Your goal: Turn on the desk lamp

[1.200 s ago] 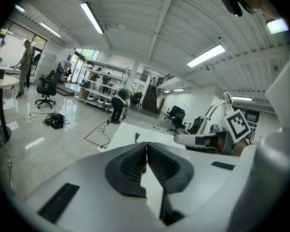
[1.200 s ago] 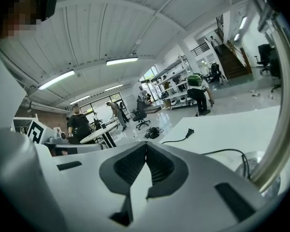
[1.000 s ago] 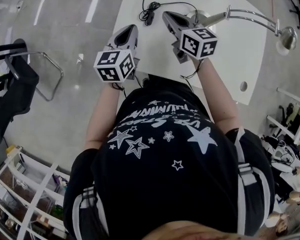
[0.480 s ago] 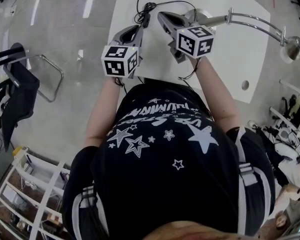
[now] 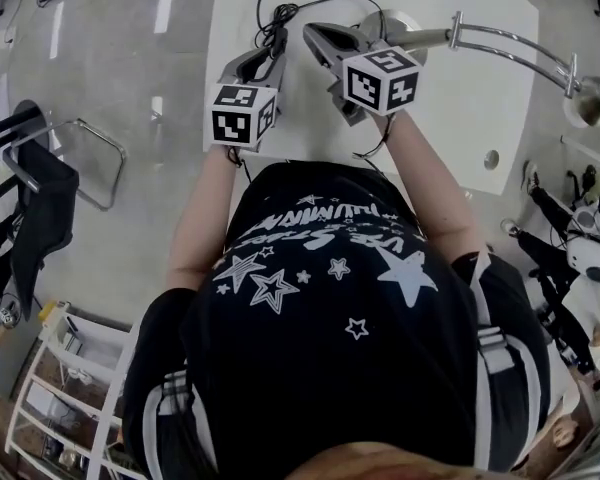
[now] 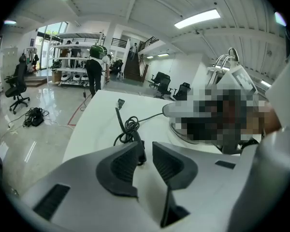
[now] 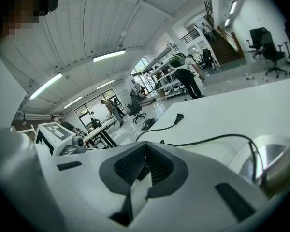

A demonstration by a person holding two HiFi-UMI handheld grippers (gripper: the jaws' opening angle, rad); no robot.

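The silver desk lamp has a round base (image 5: 395,23) on the white table (image 5: 450,118), and its arm runs right to the lamp head (image 5: 590,103). Its black cable (image 6: 128,127) coils on the table, with a dark inline piece (image 6: 141,151) just past the tips of my left gripper (image 6: 147,146). That gripper (image 5: 273,50) is open by a narrow gap, and only white table shows in the gap. My right gripper (image 7: 146,146) is shut, with its tip (image 5: 312,34) just left of the lamp base (image 7: 266,161) and over the cable (image 7: 208,140).
The cable's plug (image 7: 179,116) lies loose on the table farther out. A round hole (image 5: 492,158) is in the table at the right. A black chair (image 5: 40,198) stands on the glossy floor at the left. People and shelving stand far off in the hall.
Both grippers have moved forward over the table. The left one has travelled farther, from the near edge up to the coiled cable beside the right gripper.
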